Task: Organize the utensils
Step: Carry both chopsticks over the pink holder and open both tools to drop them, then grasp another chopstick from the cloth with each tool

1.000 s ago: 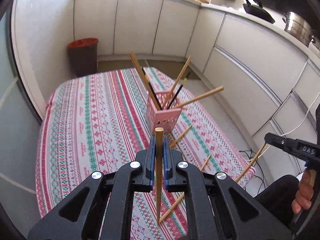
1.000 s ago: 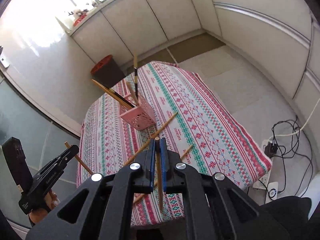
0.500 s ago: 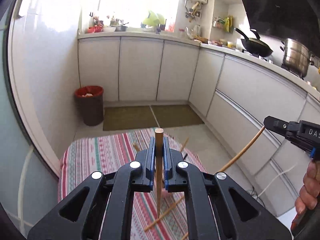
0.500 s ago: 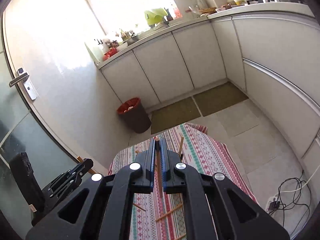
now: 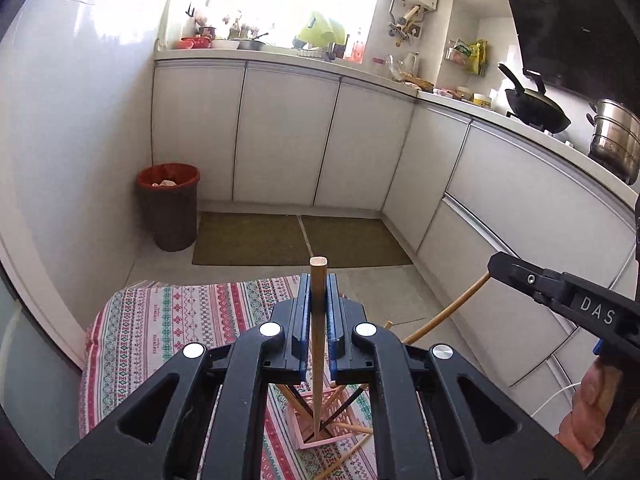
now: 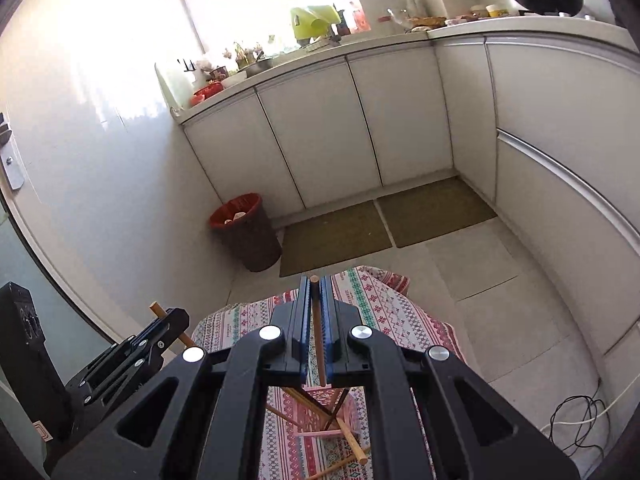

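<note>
My left gripper point(image 5: 318, 292) is shut on a wooden chopstick point(image 5: 318, 344) held upright; its lower tip reaches into the pink basket point(image 5: 310, 438) below, which holds several chopsticks. My right gripper point(image 6: 315, 296) is shut on another wooden chopstick point(image 6: 319, 344), held upright above the pink basket point(image 6: 320, 432). The right gripper also shows in the left wrist view point(image 5: 496, 266), its chopstick point(image 5: 448, 312) slanting down towards the basket. The left gripper shows at the left of the right wrist view point(image 6: 176, 318).
The basket stands on a table with a striped patterned cloth point(image 5: 168, 320). Loose chopsticks point(image 5: 344, 456) lie on the cloth beside the basket. A red-lined bin point(image 5: 168, 204), floor mats and white kitchen cabinets lie beyond the table.
Both grippers have tilted up from looking down at the table and now stand over the basket. The left chopstick's tip has come down into the basket.
</note>
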Demonstrator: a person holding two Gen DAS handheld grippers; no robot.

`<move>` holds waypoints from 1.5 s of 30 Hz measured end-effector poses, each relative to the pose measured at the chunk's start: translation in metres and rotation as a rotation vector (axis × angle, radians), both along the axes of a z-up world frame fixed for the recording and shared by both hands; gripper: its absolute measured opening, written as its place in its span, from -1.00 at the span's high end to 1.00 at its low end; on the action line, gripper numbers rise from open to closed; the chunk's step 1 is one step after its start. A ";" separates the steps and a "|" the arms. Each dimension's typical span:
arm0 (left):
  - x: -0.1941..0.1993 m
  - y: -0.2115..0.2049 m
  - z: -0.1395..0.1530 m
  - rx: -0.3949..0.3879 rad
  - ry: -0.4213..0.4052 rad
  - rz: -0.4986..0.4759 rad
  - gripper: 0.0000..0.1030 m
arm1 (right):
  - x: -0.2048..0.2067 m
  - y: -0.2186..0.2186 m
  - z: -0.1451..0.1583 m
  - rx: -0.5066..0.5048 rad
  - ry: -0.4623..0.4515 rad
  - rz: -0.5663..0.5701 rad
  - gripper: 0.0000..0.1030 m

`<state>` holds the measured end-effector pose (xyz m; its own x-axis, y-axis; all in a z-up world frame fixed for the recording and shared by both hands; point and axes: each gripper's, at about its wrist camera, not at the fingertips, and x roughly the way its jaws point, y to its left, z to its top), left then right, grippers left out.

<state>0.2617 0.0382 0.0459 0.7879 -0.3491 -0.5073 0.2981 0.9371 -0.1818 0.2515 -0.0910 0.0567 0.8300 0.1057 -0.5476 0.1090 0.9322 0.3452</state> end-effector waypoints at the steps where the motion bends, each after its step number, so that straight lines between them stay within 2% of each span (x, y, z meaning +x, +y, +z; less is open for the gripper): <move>1: 0.002 -0.002 -0.004 0.003 -0.003 0.002 0.88 | 0.004 0.001 -0.004 -0.001 0.009 0.000 0.90; 5: 0.009 -0.009 -0.022 0.024 0.008 -0.008 0.88 | 0.011 0.002 -0.020 -0.002 0.028 -0.009 0.90; 10: 0.012 -0.010 -0.040 0.033 0.027 0.000 0.88 | 0.000 0.003 -0.016 -0.012 -0.001 -0.018 0.90; 13: 0.013 -0.008 -0.044 0.024 0.041 -0.001 0.88 | -0.007 0.005 -0.008 -0.032 -0.049 -0.034 0.89; 18: 0.013 -0.014 -0.046 0.042 0.056 -0.027 0.86 | -0.002 0.011 -0.014 -0.037 -0.023 -0.012 0.90; 19: 0.012 -0.016 -0.047 0.053 0.060 -0.039 0.76 | 0.000 0.012 -0.020 -0.035 -0.007 -0.005 0.89; 20: 0.009 -0.017 -0.047 0.058 0.060 -0.046 0.44 | 0.003 0.014 -0.024 -0.033 0.008 0.006 0.88; 22: 0.002 -0.014 -0.046 0.049 0.039 -0.032 0.04 | 0.007 0.017 -0.035 -0.029 0.059 0.032 0.82; 25: -0.007 -0.004 -0.040 0.023 0.018 -0.014 -0.01 | 0.003 0.018 -0.043 -0.030 0.081 0.027 0.75; 28: -0.018 0.007 -0.036 0.006 0.013 -0.002 -0.07 | -0.008 0.015 -0.044 -0.006 0.088 0.022 0.44; 31: -0.034 0.022 -0.040 -0.007 0.012 0.032 -0.41 | -0.026 0.012 -0.042 -0.004 0.079 0.008 0.39; 32: -0.040 0.026 -0.044 -0.004 0.018 0.039 -0.45 | -0.033 0.010 -0.042 0.002 0.078 0.003 0.35; 34: -0.047 0.031 -0.057 0.023 0.057 0.046 -0.49 | -0.052 0.001 -0.044 0.042 0.069 -0.028 -0.07; 36: -0.046 0.033 -0.080 0.075 0.148 0.036 -0.58 | -0.075 -0.013 -0.052 0.101 0.063 -0.081 -0.33; 38: -0.041 0.029 -0.112 0.137 0.284 -0.019 -0.65 | -0.093 -0.025 -0.068 0.140 0.098 -0.136 -0.35; 40: -0.037 0.024 -0.147 0.187 0.400 -0.059 -0.65 | -0.107 -0.037 -0.095 0.172 0.187 -0.183 -0.35; 42: -0.034 0.015 -0.182 0.258 0.494 -0.089 -0.65 | -0.116 -0.047 -0.135 0.208 0.328 -0.220 -0.35; 45: -0.036 0.004 -0.226 0.345 0.583 -0.132 -0.62 | -0.123 -0.060 -0.196 0.295 0.529 -0.264 -0.35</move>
